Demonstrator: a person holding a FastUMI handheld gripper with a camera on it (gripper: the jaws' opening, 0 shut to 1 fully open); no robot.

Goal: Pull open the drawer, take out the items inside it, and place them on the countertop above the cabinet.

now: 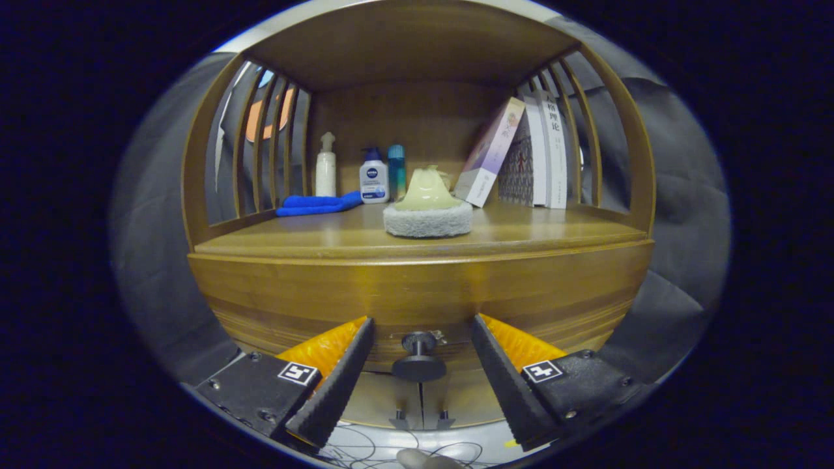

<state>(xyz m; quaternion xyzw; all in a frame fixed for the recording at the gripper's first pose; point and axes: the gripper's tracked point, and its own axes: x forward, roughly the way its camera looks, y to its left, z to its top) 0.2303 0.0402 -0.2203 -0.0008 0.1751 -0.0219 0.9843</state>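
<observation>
Held low before the cabinet, the gripper [420, 371] stands spread wide, the drawer knob [419, 357] between its fingers and touched by neither. Drawer front [417, 290] looks shut. On the countertop [521, 228] beyond sits a scrub pad [428, 218]; whether it came from inside, nobody could say.

blue cloth [318, 204], three bottles [374, 176], scrub pad [428, 219] with cream thing [427, 189] on it, leaning books [521, 156] at right.
</observation>
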